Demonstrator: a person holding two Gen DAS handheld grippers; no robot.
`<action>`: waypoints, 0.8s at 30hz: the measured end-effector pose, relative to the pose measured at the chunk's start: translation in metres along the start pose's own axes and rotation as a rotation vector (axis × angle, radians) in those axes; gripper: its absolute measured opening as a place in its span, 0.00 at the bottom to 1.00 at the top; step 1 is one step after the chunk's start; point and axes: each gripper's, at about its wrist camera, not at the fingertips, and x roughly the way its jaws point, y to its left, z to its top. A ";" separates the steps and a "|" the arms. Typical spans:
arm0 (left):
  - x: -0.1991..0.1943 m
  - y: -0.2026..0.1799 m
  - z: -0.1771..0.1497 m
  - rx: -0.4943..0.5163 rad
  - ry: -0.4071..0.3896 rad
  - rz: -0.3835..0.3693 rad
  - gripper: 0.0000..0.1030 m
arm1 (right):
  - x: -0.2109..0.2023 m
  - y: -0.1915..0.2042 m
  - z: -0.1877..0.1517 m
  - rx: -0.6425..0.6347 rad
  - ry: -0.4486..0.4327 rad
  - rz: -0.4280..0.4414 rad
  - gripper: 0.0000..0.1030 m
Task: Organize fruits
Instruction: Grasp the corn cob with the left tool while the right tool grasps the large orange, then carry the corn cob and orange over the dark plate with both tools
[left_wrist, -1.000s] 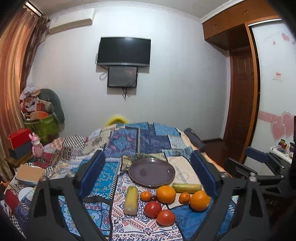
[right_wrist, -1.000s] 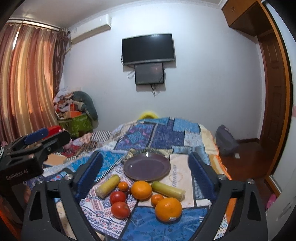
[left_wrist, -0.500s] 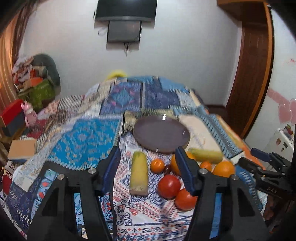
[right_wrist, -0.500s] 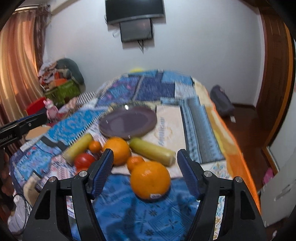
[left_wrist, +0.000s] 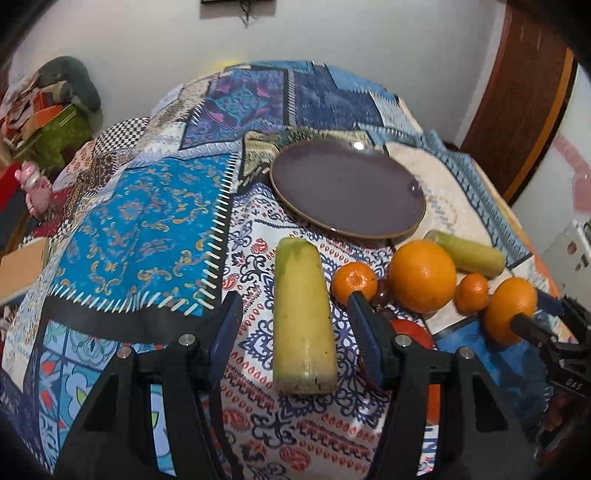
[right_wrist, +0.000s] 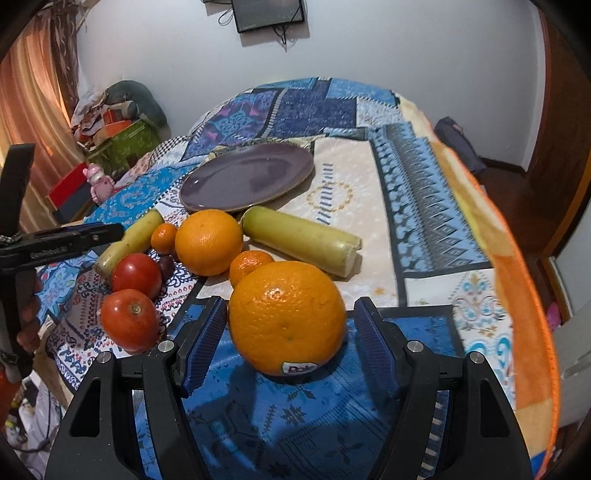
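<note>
The plate (right_wrist: 247, 177) is glossy glazed ceramic. The nearest orange (right_wrist: 287, 315) has dimpled, slightly shiny peel; the tomatoes (right_wrist: 129, 319) are smooth and shiny. The quilt (left_wrist: 140, 229) is matt printed cloth. The tongs' pads (right_wrist: 201, 341) are ribbed blue rubber.

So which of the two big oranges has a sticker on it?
The orange between the right gripper's open fingers: it shows a Dole sticker low on its front. The other orange, near the plate, shows none.
</note>
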 end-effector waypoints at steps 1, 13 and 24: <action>0.004 -0.002 0.001 0.014 0.010 0.001 0.56 | 0.003 0.000 0.000 0.002 0.011 0.004 0.67; 0.043 0.005 0.006 0.017 0.107 -0.029 0.45 | 0.024 0.000 -0.003 0.015 0.073 0.016 0.67; 0.038 0.002 0.004 0.055 0.096 -0.027 0.38 | 0.017 -0.003 0.000 0.024 0.069 0.030 0.66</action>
